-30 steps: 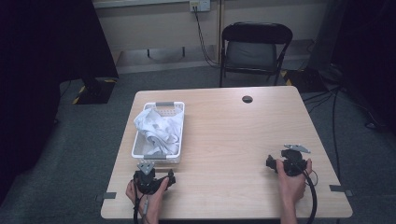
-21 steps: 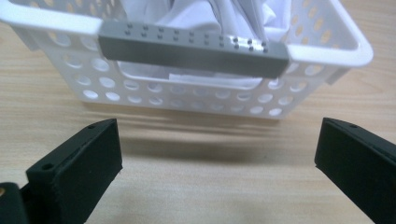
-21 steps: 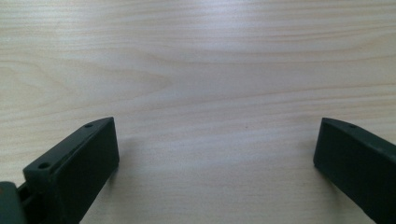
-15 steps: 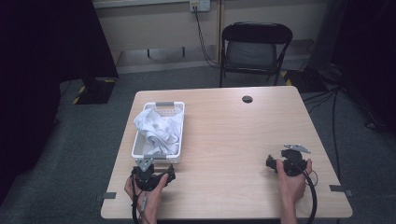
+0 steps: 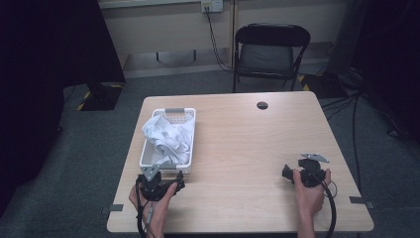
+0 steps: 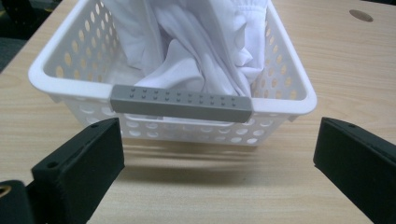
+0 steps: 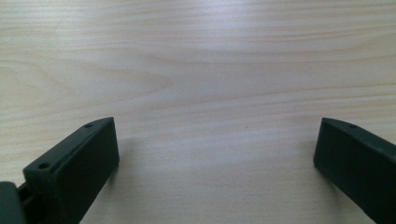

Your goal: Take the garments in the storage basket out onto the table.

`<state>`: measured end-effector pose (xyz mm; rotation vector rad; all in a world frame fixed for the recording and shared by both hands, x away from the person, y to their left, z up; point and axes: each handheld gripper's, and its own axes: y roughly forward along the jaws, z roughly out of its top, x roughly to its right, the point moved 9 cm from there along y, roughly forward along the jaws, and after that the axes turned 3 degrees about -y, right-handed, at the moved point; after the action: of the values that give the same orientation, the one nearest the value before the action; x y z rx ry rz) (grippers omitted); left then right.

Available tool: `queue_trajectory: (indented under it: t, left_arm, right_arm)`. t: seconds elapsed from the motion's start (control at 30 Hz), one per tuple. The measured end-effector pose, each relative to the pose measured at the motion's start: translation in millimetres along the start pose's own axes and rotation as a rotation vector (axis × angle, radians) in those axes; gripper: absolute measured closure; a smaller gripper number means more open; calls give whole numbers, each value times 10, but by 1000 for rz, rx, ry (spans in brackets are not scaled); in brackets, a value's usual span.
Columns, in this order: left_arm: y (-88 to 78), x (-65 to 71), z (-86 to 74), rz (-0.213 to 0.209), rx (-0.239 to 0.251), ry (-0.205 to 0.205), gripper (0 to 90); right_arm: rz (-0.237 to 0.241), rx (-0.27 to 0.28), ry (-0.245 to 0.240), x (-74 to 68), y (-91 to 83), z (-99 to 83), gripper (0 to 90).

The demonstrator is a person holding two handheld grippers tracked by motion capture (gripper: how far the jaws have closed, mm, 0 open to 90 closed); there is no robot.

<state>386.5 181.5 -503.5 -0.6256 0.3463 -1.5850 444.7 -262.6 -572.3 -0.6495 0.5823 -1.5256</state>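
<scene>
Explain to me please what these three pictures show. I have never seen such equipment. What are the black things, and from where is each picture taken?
A person sits at a wooden table and holds a hand tool in each hand. Each tool is a gripper with two black jaws and a small camera on it.

The high view looks down from above. There the left gripper is just in front of a white basket, and the right gripper rests over bare table on the other side.

The left gripper view looks along that tool's own jaws, which stand wide apart at the bottom corners. Between them you see the basket's grey handle and a crumpled white cloth inside the basket.

The right gripper view shows its jaws, also wide apart, above plain wood.

Neither gripper holds anything.
</scene>
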Motion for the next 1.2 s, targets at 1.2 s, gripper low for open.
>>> queue_trajectory:
  t: [1.2]
  left_arm:
    - [36,47,424,-25,70,1,2]
  right_arm:
    - [0,0,0,0,0,0,0]
